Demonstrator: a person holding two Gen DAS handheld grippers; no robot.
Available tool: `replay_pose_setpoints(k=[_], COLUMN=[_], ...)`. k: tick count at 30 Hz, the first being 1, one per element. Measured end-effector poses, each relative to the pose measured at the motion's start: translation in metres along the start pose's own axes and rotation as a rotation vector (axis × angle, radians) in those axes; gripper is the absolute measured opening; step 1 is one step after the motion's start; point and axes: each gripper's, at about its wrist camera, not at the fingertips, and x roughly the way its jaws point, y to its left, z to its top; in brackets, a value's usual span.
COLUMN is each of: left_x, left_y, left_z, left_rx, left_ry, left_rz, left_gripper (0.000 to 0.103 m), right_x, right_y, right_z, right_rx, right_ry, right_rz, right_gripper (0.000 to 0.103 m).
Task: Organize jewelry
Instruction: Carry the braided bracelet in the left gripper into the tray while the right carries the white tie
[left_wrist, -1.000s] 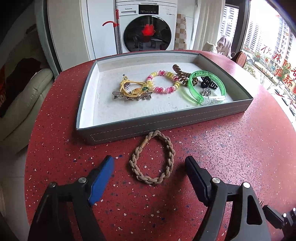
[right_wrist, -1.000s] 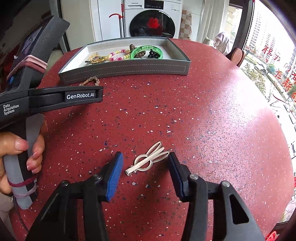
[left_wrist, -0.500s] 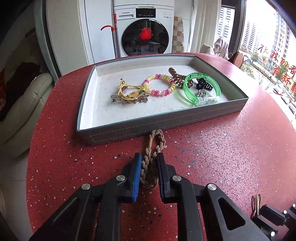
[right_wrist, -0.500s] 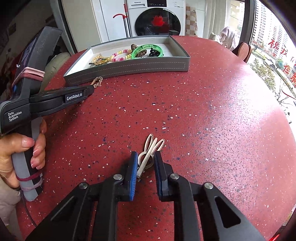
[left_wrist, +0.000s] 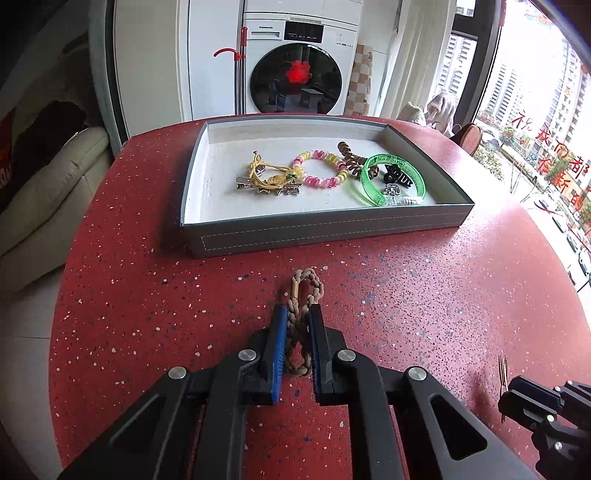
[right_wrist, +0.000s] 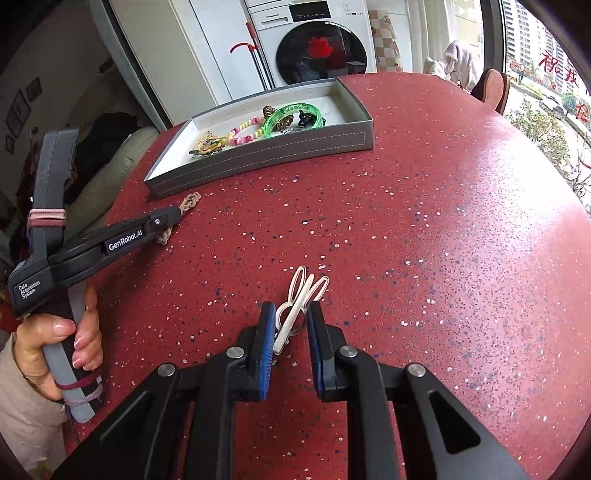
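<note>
**Both grippers clamped and pulling back from the tray**

Back came both grippers since half a second earlier, each closed on its catch! The left gripper (left_wrist: 297, 338) pinched the braided bracelet (left_wrist: 303, 295) flat, its loop poking forward on the tabletop (left_wrist: 424, 295), short of the grey tray (left_wrist: 325, 230). It looked soft and light, so a mid-loop squeeze should suit it. The right gripper (right_wrist: 290, 328) nipped the pale hair clip (right_wrist: 301, 299) near its hinge; stiff, slick and thin, it could twist out if tilted.
</note>
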Motion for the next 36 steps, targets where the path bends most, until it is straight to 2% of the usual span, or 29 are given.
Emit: replay_pose_setpoints(k=[8, 13, 25, 36], left_x=[-0.019, -0.027, -0.034, -0.035], left_y=[-0.002, -0.002, -0.009, -0.010], left_z=[-0.009, -0.010, 0.001, 0.011], left_rx=[-0.026, -0.044, -0.033, -0.027], left_ry=[-0.005, -0.015, -0.037, -0.046], left_rz=[-0.009, 0.012, 0.024, 0.024], left_gripper=[0.030, 0.030, 0.030, 0.030], right_x=[-0.001, -0.002, 0.001, 0.006], right_y=[-0.003, -0.005, -0.010, -0.013], right_z=[0.007, 0.013, 0.041, 0.052], right_rx=[-0.002, -0.019, -0.035, -0.038], right_ry=[-0.010, -0.012, -0.029, -0.031], right_rz=[0.031, 0.049, 0.060, 0.073], right_gripper=[0.019, 0.019, 0.019, 0.019])
